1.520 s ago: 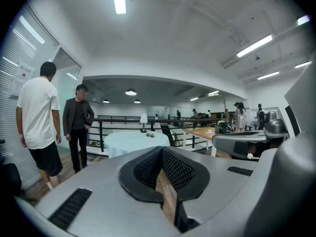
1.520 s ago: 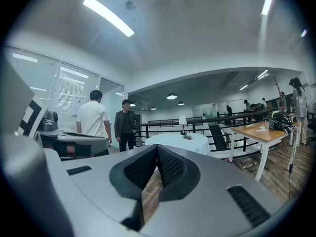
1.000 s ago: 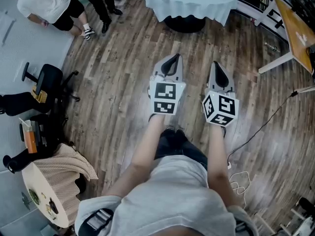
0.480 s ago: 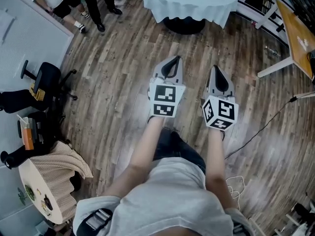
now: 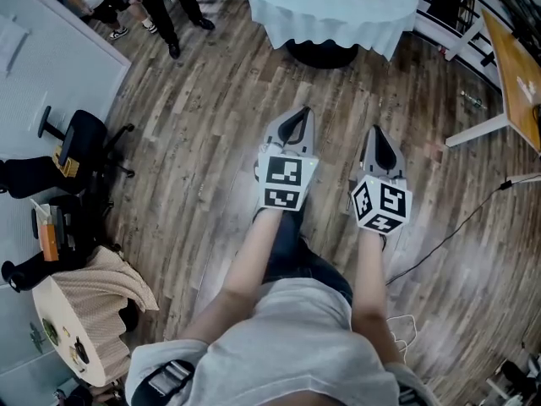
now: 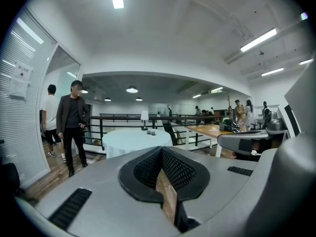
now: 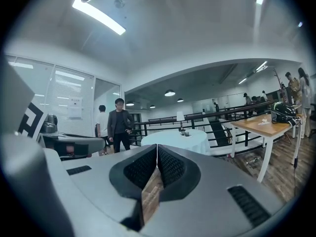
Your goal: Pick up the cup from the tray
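A round table with a pale blue cloth [image 5: 330, 2] stands ahead across the wood floor. Two small dark cups [image 6: 150, 131] sit on it beside a small white lamp [image 6: 144, 117], and they also show as cups [image 7: 183, 133] in the right gripper view. I cannot make out a tray. My left gripper [image 5: 293, 123] and right gripper [image 5: 378, 138] are held side by side over bare floor, well short of the table. The left gripper [image 6: 161, 149] has its jaws together with nothing between them, and so does the right gripper [image 7: 157, 146].
Two people [image 6: 71, 125] stand left of the table by a glass wall. A wooden desk [image 5: 516, 57] with a white leg is at the right, with a cable [image 5: 448, 227] on the floor below it. An office chair [image 5: 80, 134] and a draped side table [image 5: 93, 311] stand at the left.
The round table has come lower and shows more fully in the head view. Both grippers have moved toward it with the person, still side by side and shut.
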{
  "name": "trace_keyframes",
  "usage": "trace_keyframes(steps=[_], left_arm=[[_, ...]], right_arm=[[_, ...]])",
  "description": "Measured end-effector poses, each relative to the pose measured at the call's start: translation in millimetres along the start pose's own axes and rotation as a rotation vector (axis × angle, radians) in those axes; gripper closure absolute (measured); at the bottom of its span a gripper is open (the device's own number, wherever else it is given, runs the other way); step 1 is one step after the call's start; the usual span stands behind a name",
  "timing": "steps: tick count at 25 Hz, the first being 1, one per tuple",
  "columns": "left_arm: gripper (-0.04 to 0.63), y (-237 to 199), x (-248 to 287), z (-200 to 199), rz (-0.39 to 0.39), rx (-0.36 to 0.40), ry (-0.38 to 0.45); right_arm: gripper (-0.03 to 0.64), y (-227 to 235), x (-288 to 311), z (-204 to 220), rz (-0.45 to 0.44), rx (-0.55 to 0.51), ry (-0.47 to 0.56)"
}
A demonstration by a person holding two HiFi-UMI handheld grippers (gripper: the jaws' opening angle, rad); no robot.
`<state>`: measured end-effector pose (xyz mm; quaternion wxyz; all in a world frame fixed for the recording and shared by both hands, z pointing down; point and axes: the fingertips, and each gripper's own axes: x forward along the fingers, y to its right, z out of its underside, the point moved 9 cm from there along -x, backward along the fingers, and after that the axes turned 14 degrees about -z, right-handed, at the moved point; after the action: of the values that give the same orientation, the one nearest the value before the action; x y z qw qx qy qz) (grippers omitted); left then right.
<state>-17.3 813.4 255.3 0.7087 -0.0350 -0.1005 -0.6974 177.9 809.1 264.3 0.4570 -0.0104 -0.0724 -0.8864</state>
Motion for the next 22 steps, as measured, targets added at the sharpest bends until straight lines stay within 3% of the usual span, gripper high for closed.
trace_keyframes(steps=[22], left_arm=[[0.588,-81,230,-49,0.053,0.011,0.019]], right_arm=[[0.607,62,232,-43,0.029,0.0,0.015]])
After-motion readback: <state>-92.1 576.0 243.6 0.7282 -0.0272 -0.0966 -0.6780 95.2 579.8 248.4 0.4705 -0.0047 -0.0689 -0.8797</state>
